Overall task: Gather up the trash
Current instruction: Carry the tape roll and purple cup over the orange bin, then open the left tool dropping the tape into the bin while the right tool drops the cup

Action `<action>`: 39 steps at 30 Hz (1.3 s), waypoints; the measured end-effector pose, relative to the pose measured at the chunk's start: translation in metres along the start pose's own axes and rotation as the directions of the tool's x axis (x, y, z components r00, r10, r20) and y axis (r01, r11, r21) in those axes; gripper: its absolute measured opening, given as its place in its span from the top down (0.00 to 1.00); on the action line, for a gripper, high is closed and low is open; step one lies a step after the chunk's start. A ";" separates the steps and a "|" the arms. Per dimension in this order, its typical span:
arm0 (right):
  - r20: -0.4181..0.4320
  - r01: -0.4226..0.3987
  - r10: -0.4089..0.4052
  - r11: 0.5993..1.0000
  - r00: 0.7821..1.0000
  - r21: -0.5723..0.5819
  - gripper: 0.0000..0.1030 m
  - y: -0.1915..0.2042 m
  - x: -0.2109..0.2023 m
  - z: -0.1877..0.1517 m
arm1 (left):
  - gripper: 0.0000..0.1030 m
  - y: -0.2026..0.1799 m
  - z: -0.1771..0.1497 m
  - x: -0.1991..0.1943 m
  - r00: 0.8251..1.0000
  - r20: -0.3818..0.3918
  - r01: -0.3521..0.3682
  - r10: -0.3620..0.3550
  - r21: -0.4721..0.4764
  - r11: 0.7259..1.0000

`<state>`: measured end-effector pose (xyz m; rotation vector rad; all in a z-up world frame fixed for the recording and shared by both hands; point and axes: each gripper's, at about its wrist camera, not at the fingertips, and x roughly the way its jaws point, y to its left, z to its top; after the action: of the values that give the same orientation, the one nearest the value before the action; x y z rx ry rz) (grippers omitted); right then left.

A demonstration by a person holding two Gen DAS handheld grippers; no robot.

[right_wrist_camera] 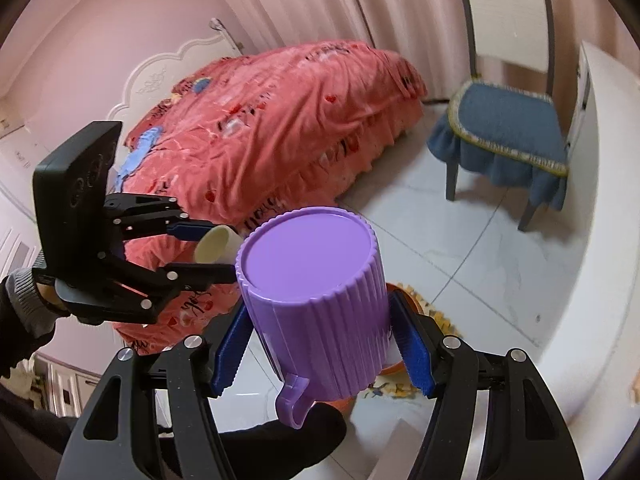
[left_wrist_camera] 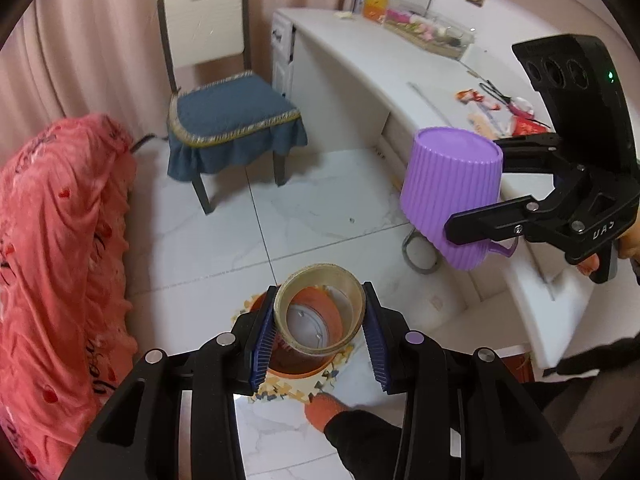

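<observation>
The left tool point(left_wrist_camera: 320, 332) is clamped on a beige tape roll point(left_wrist_camera: 319, 312), its blue pads pressing the roll's two sides, and holds it in the air directly above an orange bin point(left_wrist_camera: 298, 368) that stands on the white marble-tiled floor point(left_wrist_camera: 320, 208). Torn paper scraps point(left_wrist_camera: 280, 390) lie on the floor around the bin's base. The right tool point(right_wrist_camera: 320, 344) is clamped on a ribbed purple cup point(right_wrist_camera: 316, 304), which is turned bottom-up and tilted, its handle point(right_wrist_camera: 294, 404) hanging low; it hangs above the floor just off the front edge of the white counter point(left_wrist_camera: 360, 64). On the counter, toward its far right corner, sit a clear box of small items point(left_wrist_camera: 428, 28) and some red wrappers point(left_wrist_camera: 500, 112). A chair point(left_wrist_camera: 224, 92) with a blue cushion cover stands at the counter's left end, before pale pink curtains point(left_wrist_camera: 100, 20). A bed with a coral-pink quilt point(right_wrist_camera: 272, 120) fills the left of the room, a white headboard point(right_wrist_camera: 160, 76) behind it against a pink wall.
</observation>
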<state>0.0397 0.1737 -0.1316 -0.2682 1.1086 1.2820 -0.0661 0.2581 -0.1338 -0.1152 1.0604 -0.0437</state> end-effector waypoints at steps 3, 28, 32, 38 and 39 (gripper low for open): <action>-0.027 -0.005 0.007 0.999 1.000 0.047 0.36 -0.013 0.032 0.000 | 0.59 0.014 -0.004 0.020 1.000 -0.025 0.011 -0.012 -0.016 1.000; -0.222 0.062 -0.023 0.983 0.975 0.173 0.35 -0.063 0.191 -0.023 | 0.58 0.064 -0.043 0.125 0.979 -0.163 0.111 -0.123 -0.083 0.990; -0.234 0.068 -0.025 0.982 0.972 0.177 0.35 -0.066 0.195 -0.024 | 0.41 0.062 -0.044 0.130 0.978 -0.173 0.102 -0.113 -0.070 0.992; -0.245 0.068 -0.027 0.985 0.969 0.161 0.35 -0.063 0.199 -0.020 | 0.41 0.065 -0.046 0.125 0.979 -0.178 0.088 -0.100 -0.070 0.994; -0.244 0.069 -0.029 0.985 0.969 0.159 0.34 -0.062 0.200 -0.019 | 0.41 0.066 -0.047 0.122 0.980 -0.177 0.081 -0.093 -0.072 0.994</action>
<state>0.0597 0.2647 -0.3197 -0.3304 1.4002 1.1250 -0.0492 0.3088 -0.2702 -0.2191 1.2381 -0.1012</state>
